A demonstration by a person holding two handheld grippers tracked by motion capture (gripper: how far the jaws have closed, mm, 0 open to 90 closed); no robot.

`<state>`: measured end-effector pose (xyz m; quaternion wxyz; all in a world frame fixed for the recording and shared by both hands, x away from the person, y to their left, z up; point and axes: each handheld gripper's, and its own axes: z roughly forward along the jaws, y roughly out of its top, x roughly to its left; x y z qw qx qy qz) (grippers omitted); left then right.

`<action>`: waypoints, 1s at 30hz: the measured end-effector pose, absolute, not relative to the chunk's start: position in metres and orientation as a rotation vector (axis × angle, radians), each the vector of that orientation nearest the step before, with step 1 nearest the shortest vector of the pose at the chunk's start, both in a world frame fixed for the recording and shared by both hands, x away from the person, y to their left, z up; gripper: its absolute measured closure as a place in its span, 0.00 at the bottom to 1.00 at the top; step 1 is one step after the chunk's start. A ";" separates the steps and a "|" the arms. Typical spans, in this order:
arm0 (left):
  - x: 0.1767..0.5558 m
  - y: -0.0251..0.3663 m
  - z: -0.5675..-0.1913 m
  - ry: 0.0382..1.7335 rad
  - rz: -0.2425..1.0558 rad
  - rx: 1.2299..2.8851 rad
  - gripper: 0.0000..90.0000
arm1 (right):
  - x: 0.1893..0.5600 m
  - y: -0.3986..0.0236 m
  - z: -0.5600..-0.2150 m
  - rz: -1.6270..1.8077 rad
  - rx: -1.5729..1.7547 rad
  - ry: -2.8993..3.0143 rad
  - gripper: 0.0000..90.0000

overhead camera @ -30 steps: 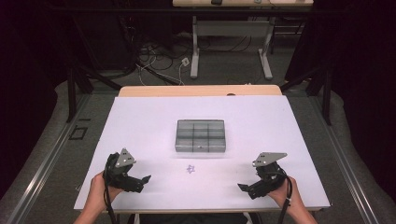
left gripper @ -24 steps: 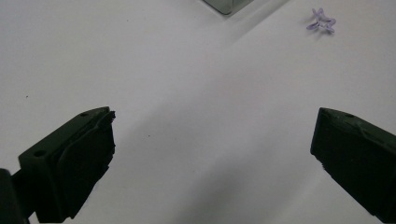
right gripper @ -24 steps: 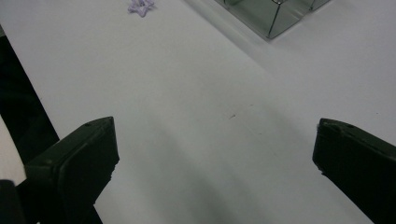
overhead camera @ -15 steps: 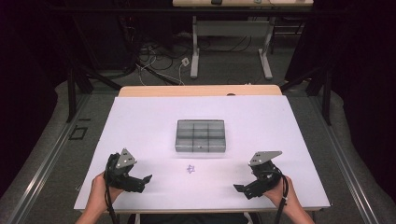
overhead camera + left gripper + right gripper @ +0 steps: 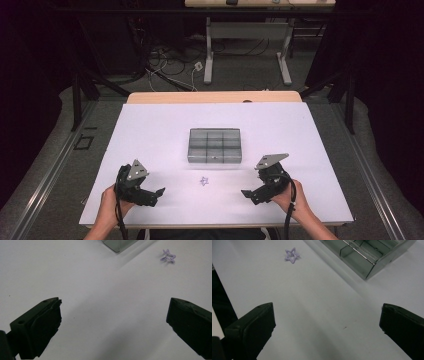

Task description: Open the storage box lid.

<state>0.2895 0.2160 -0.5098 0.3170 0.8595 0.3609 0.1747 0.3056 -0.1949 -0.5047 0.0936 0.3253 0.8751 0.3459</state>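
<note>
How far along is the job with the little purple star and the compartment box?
Nothing looks done: the purple star lies on the white table, in front of the compartment box. In hand: nothing; the left gripper and right gripper are open, flanking it. Left, probably: grasping the star and placing it in the box.

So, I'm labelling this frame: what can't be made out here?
- Compartment box: high view too small to tell what its cells hold; cut off by the top edge in both gripper views.
- Purple star: a speck in the high view; sharper in the right gripper view.
- Left gripper's fingers: bottom edge crops them.
</note>
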 end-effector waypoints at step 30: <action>0.291 0.214 -0.511 0.937 0.445 2.272 0.00 | 0.350 -0.120 -0.512 1.069 0.914 2.650 0.21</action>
